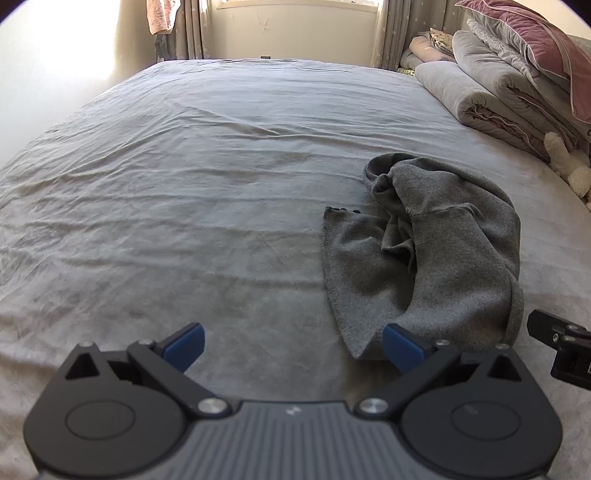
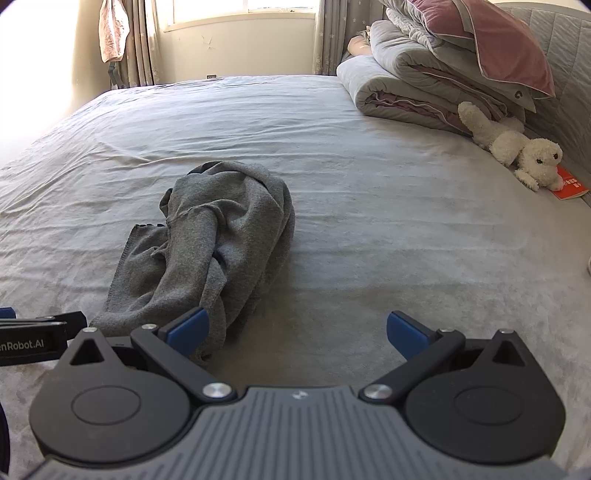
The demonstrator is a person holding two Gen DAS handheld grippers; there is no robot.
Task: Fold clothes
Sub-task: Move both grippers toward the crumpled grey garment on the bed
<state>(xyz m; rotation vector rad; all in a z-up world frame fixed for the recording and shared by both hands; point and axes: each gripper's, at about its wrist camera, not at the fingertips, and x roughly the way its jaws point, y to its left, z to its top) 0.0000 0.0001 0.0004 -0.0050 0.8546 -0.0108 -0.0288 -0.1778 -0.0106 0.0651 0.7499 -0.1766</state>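
Sunlight is coming through a window (image 2: 243,9) at the far wall and washing over a wide bed (image 1: 166,184) covered in a wrinkled pale grey sheet. Folded quilts (image 2: 424,74) are sitting stacked at the head end with a pink pillow (image 2: 491,40) on top, and a white plush dog (image 2: 517,147) is lying beside them, its head resting by a red booklet (image 2: 570,186). A pinkish cloth (image 2: 112,33) is hanging by the curtain.

A crumpled grey garment (image 2: 221,236) is lying in a loose heap on the sheet, unfolded, with one flatter flap spreading out on its left side and the bulk bunching up into a ridge.

The left gripper (image 1: 293,345) is hovering low over the bed with its blue-padded fingers spread wide apart, holding nothing. The garment (image 1: 443,251) is lying ahead and to its right, its near hem reaching down to just beside the right-hand pad; whether cloth and pad are touching cannot be told.

The right gripper (image 2: 297,332) is likewise gaping wide and empty. Seen from it, the garment is lying ahead and to the left, its nearest fold draping down just behind the left-hand pad, while bare sheet is showing between the fingers. Both grippers are sitting side by side, each one's edge showing in the other's view.
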